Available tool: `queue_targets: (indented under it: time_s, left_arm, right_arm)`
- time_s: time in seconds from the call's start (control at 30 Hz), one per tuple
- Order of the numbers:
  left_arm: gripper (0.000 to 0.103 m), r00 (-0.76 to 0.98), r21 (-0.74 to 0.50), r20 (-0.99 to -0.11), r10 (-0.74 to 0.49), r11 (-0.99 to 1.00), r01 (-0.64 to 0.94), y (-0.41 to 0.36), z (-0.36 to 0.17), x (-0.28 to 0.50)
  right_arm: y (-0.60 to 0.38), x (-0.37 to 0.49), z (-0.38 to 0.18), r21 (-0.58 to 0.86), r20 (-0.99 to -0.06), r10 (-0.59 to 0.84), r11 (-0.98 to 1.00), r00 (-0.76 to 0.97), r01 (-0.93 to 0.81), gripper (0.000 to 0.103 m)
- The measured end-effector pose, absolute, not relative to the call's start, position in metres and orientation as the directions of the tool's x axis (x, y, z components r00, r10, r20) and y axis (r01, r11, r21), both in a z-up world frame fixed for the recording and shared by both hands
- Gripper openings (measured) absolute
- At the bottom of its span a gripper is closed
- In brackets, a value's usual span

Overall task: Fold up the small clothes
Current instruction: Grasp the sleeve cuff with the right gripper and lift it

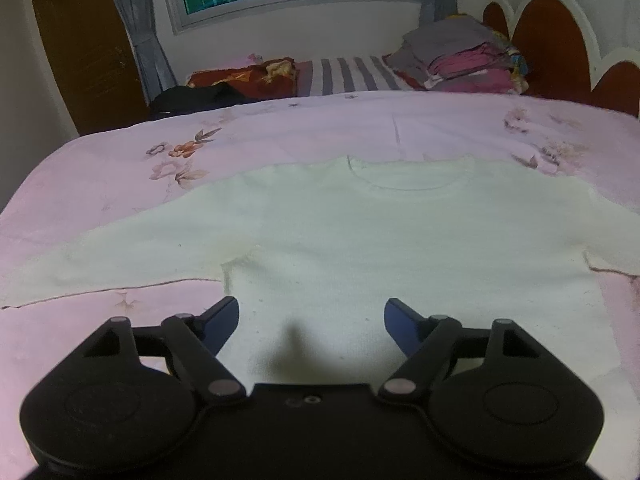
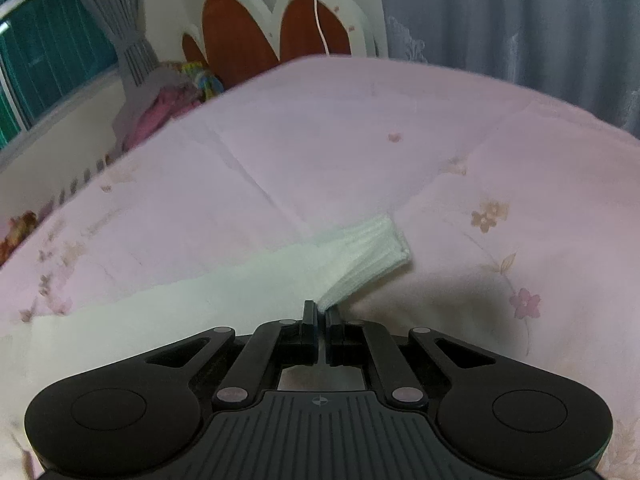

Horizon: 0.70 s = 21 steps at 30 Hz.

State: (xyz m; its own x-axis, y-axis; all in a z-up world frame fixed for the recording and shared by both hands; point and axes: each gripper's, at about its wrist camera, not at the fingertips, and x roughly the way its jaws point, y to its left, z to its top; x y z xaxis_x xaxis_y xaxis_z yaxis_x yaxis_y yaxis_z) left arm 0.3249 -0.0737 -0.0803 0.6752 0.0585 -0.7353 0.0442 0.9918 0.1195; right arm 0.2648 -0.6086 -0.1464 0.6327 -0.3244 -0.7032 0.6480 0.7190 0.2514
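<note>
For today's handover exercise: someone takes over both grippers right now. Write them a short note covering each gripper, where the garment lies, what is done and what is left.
Right gripper: shut on the sleeve cuff, at its near edge.
Left gripper: open over the white sweater, near its hem, gripping nothing.
The sweater lies flat, sleeves spread, on the pink bedspread.
Done: one cuff gripped. Left: every fold.
</note>
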Motion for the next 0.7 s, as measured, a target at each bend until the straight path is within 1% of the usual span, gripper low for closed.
queue_targets:
  time_s: [0.17,0.33,0.5,0.7]
  left_arm:
    - [0.079,0.69,0.084,-0.723,0.034,0.996,0.038,-0.062,-0.072,0.32]
    - [0.079,0.699,0.083,-0.713,0.044,0.996,0.023,-0.048,-0.062,0.316]
    - [0.079,0.704,0.082,-0.709,0.05,0.997,0.011,-0.026,-0.057,0.316]
    - [0.079,0.698,0.06,-0.715,0.046,0.998,-0.005,0.007,-0.061,0.325]
  right_arm:
    - [-0.586,0.268,-0.119,0.254,-0.638,-0.324,0.767,0.698,0.589,0.002]
    - [-0.546,0.285,-0.09,0.273,-0.583,-0.269,0.824,0.766,0.497,0.002]
    - [-0.48,0.317,-0.068,0.283,-0.54,-0.161,0.89,0.826,0.358,0.002]
    - [-0.369,0.354,-0.056,0.311,-0.517,0.034,0.939,0.855,0.15,0.002]
